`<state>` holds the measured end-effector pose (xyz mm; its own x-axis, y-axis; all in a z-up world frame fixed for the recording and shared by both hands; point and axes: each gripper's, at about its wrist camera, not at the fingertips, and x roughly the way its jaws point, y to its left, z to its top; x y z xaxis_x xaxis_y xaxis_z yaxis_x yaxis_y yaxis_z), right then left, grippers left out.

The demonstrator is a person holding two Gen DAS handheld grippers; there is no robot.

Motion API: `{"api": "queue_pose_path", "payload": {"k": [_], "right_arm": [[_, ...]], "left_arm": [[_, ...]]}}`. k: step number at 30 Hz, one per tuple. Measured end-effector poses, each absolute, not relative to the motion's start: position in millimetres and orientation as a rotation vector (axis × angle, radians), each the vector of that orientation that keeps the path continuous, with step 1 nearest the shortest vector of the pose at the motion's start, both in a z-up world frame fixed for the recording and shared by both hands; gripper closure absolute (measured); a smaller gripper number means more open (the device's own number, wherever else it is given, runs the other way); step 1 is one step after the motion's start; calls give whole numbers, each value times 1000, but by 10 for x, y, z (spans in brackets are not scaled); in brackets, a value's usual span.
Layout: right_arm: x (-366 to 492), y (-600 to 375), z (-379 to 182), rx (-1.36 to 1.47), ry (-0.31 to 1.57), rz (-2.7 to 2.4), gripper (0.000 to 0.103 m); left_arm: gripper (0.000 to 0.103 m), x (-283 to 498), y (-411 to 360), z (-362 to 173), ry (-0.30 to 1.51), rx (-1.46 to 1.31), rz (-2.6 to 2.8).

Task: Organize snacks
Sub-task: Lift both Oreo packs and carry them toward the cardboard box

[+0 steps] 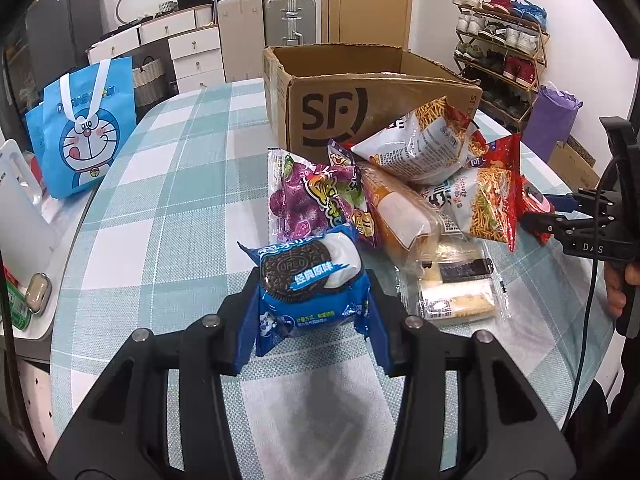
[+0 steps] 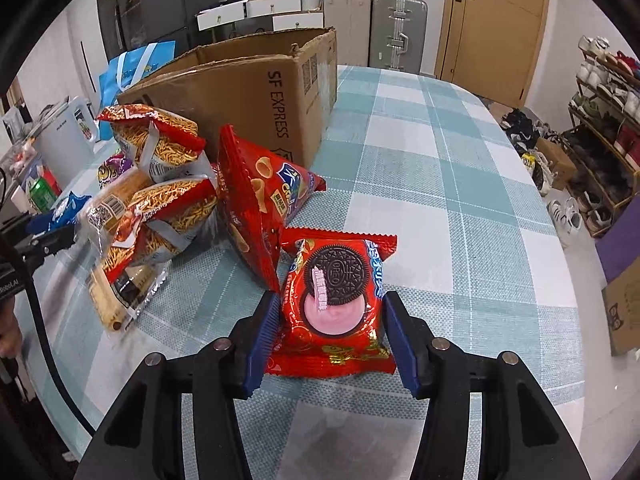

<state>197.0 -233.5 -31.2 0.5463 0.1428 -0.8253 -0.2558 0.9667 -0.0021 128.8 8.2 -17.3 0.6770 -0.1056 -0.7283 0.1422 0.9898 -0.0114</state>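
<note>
My left gripper [image 1: 312,300] is shut on a blue Oreo pack [image 1: 308,284], held just above the checked tablecloth. My right gripper [image 2: 330,312] is shut on a red Oreo pack [image 2: 334,300]; it also shows at the right of the left wrist view [image 1: 536,216]. An open SF cardboard box [image 1: 360,92] stands behind the snack pile, and in the right wrist view [image 2: 256,92] it is at the upper left. The pile holds a purple gummy bag [image 1: 308,196], two noodle-snack bags [image 1: 424,148], a bread pack [image 1: 396,216] and a red chips bag [image 2: 256,188].
A wafer pack [image 1: 456,292] lies flat beside the left gripper. A blue Doraemon bag [image 1: 84,128] stands off the table's left edge. A shoe rack [image 2: 604,120] and a cardboard box [image 2: 624,308] stand on the floor to the right of the table [image 2: 460,184].
</note>
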Motion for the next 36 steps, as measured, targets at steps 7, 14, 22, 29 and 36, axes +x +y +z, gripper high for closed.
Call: {"api": "queue_pose_path", "payload": {"k": [7,14,22,29,36], "right_arm": [[1946,-2431,-260,-147,943,227,60],[1904,-2588,-73,-83,870,221,60],[1770,-2557,245,-35,748,242,60],[1683,-2410,482,-5,672,285,60],[1638,-2328,676,23,625,302,60]], "left_arm": [[59,1267,91,-162,800,44,-140],[59,1240,95,-100,778,40,-139],[59,1178,123,49,738,27,-134],[59,1172,130,204,709,18,-126],[59,1192,129,323,691,16,-123]]}}
